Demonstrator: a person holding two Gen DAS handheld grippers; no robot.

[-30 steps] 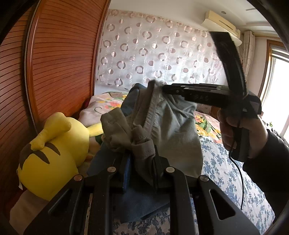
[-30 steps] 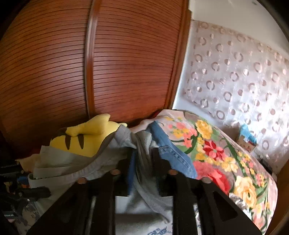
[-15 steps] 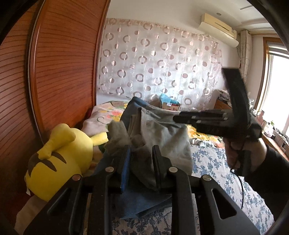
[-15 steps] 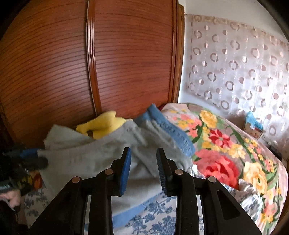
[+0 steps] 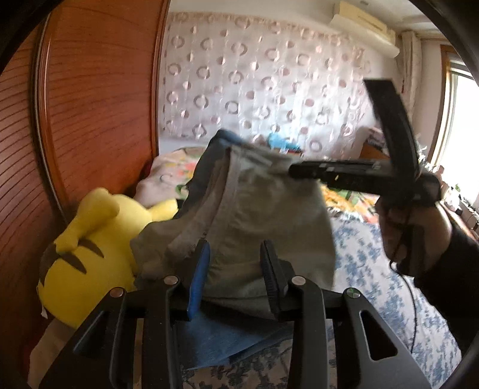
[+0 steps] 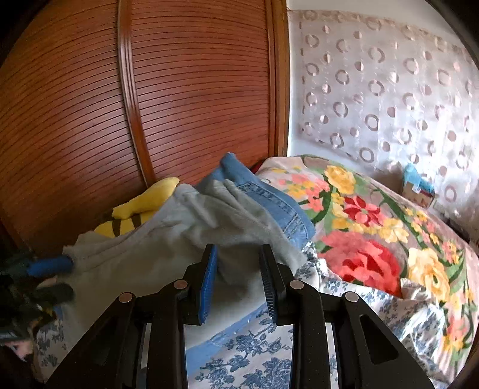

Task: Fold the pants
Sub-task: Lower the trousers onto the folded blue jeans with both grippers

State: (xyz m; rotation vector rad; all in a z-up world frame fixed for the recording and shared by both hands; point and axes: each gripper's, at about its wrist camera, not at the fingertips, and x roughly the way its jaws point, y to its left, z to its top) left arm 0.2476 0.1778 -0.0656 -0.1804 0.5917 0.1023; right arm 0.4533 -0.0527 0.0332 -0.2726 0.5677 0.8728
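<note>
— The pants (image 5: 269, 215)?
— Soft matt grey cloth, lying on rougher blue denim (image 6: 281, 206).
— And the wardrobe (image 6: 194, 89)?
— Glossy ribbed wood (the plush toy (image 5: 89, 248) beside it looks fuzzy); gripper fingers (image 6: 269, 278) are matt black plastic.

Grey pants (image 5: 269, 215): one pair. Jeans (image 6: 278, 203): one pair. Yellow plush toy (image 5: 89, 254): one. Floral quilt (image 6: 374, 239): one. Blue-print sheet (image 5: 374, 284): one. Bed (image 6: 254, 359): one. Grippers: two, left (image 5: 236, 275) and right (image 6: 238, 278), two fingers (image 5: 197, 278) each. Small blue-topped box (image 6: 417, 188): one. Air conditioner (image 5: 365, 12): one.
</note>
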